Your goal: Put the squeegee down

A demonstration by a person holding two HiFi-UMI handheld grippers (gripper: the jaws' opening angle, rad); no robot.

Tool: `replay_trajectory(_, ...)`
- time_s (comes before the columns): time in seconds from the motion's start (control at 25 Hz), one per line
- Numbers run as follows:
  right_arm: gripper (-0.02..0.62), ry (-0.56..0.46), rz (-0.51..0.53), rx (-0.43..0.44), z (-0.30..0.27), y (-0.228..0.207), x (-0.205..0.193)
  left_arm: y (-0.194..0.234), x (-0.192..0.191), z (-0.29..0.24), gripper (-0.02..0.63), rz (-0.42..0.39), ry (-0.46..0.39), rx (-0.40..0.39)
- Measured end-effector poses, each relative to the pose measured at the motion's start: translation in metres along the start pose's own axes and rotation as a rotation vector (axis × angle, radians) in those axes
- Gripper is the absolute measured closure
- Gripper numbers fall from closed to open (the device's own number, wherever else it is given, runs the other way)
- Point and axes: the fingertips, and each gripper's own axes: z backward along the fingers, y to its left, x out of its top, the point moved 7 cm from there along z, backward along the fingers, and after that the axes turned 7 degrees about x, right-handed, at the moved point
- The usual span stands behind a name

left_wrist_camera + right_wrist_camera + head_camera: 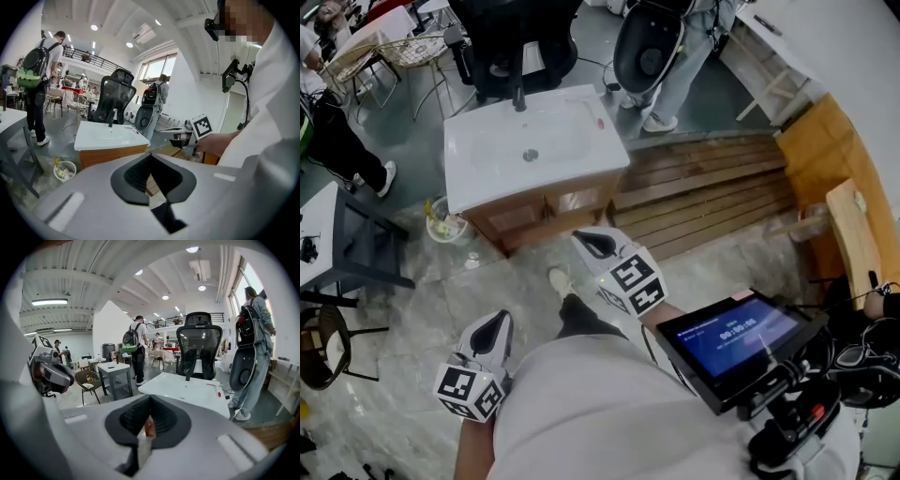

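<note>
No squeegee shows in any view. In the head view my left gripper (498, 324) hangs low beside my leg, jaws together with nothing between them. My right gripper (592, 243) is held higher and further forward, pointing towards the white sink basin (487, 159), and it is also shut and empty. Along the left gripper view its jaws (151, 158) meet at the tip, and the right gripper (180, 136) shows off to the right. In the right gripper view the jaws (149, 401) are closed, and the left gripper (52, 374) sits at the left edge.
The basin has a black faucet (519, 95) and rests on a wooden cabinet (546, 212). A small waste bin (445, 225) stands at its left. Wooden slats (703, 192) lie to the right, a dark table (342, 246) to the left. People and an office chair (198, 348) stand behind.
</note>
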Motion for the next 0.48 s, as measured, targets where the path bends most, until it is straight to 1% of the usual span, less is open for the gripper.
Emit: replay_trajectory(0.48, 0.594, -0.004, 0.054, 0.005, 0.0053, 0.0037, 0.004, -0.0048, -0.0023, -0.0051, 0.6, -0.001, 0.0, -0.008)
